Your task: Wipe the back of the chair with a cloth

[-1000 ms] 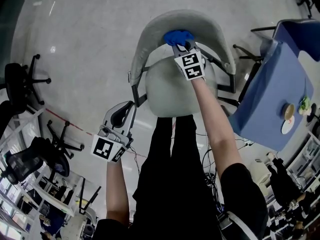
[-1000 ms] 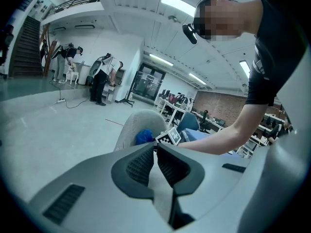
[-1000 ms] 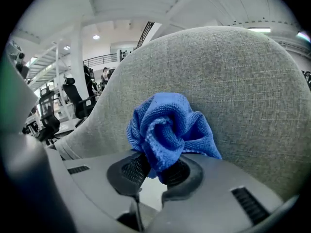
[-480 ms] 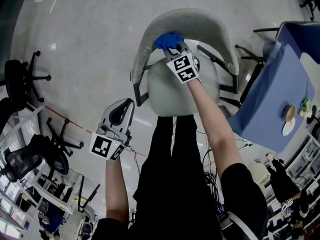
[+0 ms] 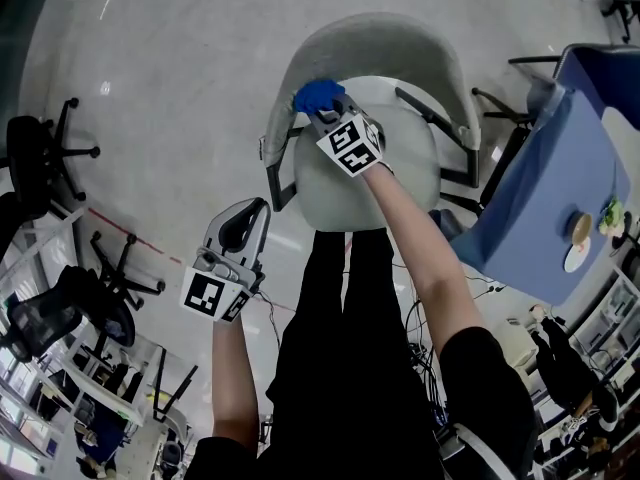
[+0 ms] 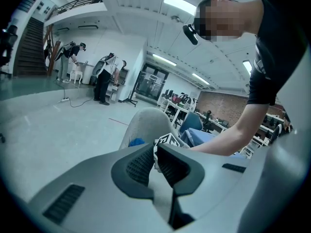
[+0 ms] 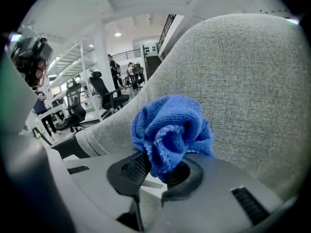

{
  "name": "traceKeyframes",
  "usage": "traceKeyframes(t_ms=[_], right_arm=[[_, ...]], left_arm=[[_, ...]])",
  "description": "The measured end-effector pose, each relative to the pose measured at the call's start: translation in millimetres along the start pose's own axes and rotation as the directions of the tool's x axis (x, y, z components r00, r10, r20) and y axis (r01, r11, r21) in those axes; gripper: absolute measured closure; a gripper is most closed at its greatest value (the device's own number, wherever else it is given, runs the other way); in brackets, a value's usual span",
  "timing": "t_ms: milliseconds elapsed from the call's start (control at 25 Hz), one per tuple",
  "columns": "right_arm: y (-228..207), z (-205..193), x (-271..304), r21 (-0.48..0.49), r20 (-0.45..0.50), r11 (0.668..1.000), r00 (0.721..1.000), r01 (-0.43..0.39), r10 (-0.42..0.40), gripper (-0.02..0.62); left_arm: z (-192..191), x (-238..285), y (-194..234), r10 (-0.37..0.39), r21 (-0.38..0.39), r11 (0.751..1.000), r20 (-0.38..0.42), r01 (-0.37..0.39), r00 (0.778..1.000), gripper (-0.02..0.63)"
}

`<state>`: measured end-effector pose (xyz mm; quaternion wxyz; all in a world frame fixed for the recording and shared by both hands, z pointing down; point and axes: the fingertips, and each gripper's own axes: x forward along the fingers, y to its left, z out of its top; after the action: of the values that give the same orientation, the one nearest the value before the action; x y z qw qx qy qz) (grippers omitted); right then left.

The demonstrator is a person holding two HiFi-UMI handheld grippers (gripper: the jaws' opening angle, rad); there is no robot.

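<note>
A grey fabric chair (image 5: pixel 372 40) with a curved back stands in front of me. My right gripper (image 5: pixel 327 111) is shut on a bunched blue cloth (image 5: pixel 317 95), pressed against the inner left side of the chair back (image 7: pixel 243 86). In the right gripper view the blue cloth (image 7: pixel 170 130) bulges out of the jaws against the grey weave. My left gripper (image 5: pixel 236 236) hangs low at the left, away from the chair, jaws nearly together with nothing between them. In the left gripper view the chair (image 6: pixel 146 127) and the cloth (image 6: pixel 137 141) show beyond the left gripper (image 6: pixel 154 159).
A blue table (image 5: pixel 560 168) with small items stands at the right, close to the chair's armrest (image 5: pixel 435 118). Black office chairs (image 5: pixel 40 158) stand at the left on the pale floor. People (image 6: pixel 104 76) stand far off in the left gripper view.
My right gripper has slid the blue cloth leftward and a little nearer along the chair back, from its middle to its left side. The left gripper has barely moved.
</note>
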<state>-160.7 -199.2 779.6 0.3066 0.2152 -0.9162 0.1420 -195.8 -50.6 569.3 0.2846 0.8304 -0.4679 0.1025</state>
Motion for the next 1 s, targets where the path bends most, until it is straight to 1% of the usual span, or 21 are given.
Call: traceKeyframes(t_ms=[160,360,520,760,880,1000], right_arm=[[19.7,-6.3,5.3,-0.018,-0.016,0.999,0.999,-0.046,0.045,0.518],[44.7,-19.2,12.1,-0.014,-0.035,0.996,0.996,-0.086,0.086,0.517],[55.4,-23.6,15.1,-0.003,-0.041,0.994,0.994,-0.105,0.105,0.517],[75.8,-35.4,19.0,-0.026,-0.069,0.988,0.986,-0.152,0.150,0.517],[70.0,-36.2,22.0,0.013,-0.062,0.989,0.987,-0.150,0.151,0.517],[51.8,-36.6,25.5,0.068,-0.060,0.991,0.991,-0.115,0.119,0.517]], left_arm=[[-1.2,0.5,2.8,0.006,-0.004,1.000,0.000,-0.006,1.000,0.565],[-2.0,2.0,6.1,0.009,-0.006,1.000,-0.003,-0.009,1.000,0.566],[0.4,4.3,10.0,0.012,-0.008,1.000,0.001,-0.012,1.000,0.565],[-1.4,4.9,11.5,0.019,-0.016,1.000,0.002,-0.019,1.000,0.565],[-3.1,5.2,12.5,0.022,-0.017,1.000,-0.002,-0.022,1.000,0.565],[-5.1,5.8,11.9,0.025,-0.018,1.000,-0.004,-0.025,1.000,0.565]])
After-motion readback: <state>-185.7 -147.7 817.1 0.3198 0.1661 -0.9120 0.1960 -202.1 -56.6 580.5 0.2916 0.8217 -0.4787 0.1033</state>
